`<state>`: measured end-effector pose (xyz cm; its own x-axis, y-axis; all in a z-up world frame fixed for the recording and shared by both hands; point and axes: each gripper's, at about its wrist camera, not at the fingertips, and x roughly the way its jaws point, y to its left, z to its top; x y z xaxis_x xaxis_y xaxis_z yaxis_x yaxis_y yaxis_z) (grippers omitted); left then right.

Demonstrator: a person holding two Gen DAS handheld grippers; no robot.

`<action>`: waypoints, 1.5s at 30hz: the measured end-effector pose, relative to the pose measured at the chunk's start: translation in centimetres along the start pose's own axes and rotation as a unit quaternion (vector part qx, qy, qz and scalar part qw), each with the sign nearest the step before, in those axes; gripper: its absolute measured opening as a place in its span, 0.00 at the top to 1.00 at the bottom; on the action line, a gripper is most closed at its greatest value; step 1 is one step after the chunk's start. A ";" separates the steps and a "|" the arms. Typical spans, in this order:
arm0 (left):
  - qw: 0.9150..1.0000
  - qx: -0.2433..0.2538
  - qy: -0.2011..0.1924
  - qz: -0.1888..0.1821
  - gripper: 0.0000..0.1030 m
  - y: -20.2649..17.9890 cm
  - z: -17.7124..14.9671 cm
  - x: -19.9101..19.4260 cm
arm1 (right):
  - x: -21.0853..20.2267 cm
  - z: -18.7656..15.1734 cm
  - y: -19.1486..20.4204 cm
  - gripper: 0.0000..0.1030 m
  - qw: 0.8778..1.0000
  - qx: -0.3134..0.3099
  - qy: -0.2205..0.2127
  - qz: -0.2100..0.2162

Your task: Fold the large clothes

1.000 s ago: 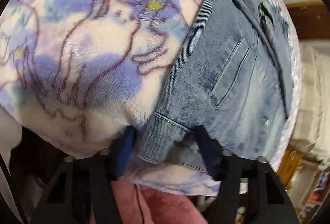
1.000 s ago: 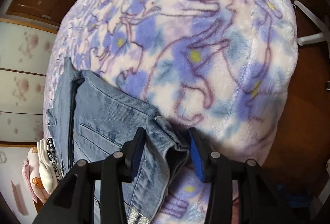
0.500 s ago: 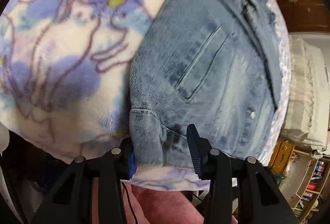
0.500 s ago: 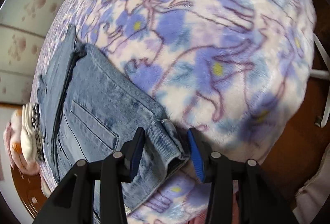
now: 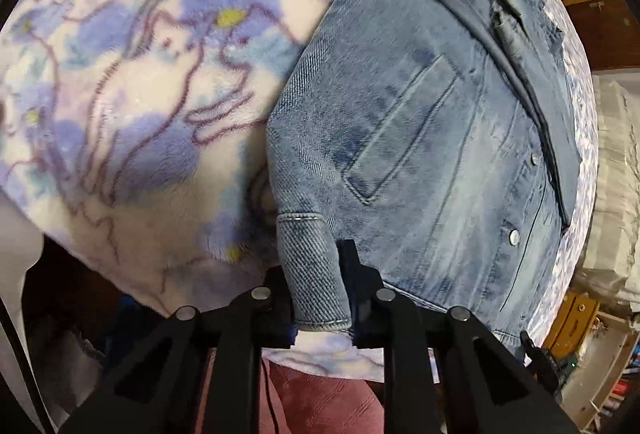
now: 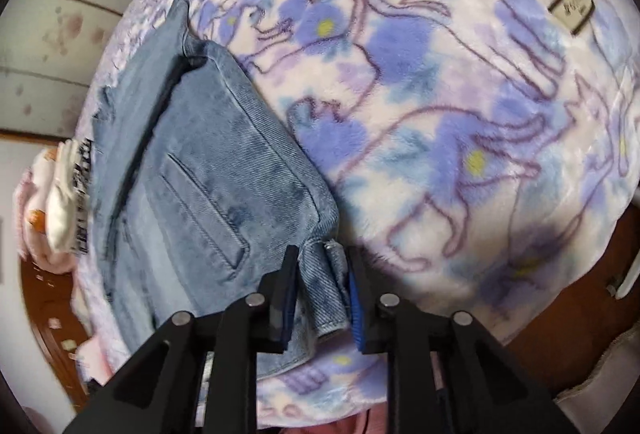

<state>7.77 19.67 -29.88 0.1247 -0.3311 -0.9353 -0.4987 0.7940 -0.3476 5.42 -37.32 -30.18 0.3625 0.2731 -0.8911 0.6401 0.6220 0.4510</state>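
Denim jacket [image 5: 420, 138] lies on the flowered blanket [image 5: 132, 106], sleeves apparently already tucked in, body narrowed. I have my left gripper [image 5: 316, 286] clamped on one near hem corner and my right gripper [image 6: 322, 290] clamped on the other. I judge the crosswise fold toward the collar remains. Pale clothes [image 6: 60, 194] sit beyond, blurred.
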 end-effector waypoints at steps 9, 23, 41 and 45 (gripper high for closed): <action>0.996 -0.001 -0.045 -0.076 0.89 -6.7 -1.0 -7.5 | -3.9 0.6 4.3 0.83 0.991 0.003 0.047 0.123; 0.979 -0.067 -0.106 -0.163 0.91 -13.9 7.3 -16.7 | -10.6 5.5 18.7 0.83 0.956 -0.086 0.001 0.280; 0.974 -0.117 -0.103 -0.166 0.91 -18.3 29.9 -10.2 | -3.2 20.5 25.6 0.84 0.962 0.014 -0.103 0.253; 0.978 -0.105 -0.101 -0.149 0.91 -19.7 33.5 -5.5 | 2.2 23.5 26.8 0.84 0.964 0.025 -0.119 0.235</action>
<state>45.61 22.88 -20.13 0.4474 -0.4074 -0.7962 -0.5766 0.5491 -0.6050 39.28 -37.32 -18.92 0.7618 0.3365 -0.5535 0.3970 0.4326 0.8095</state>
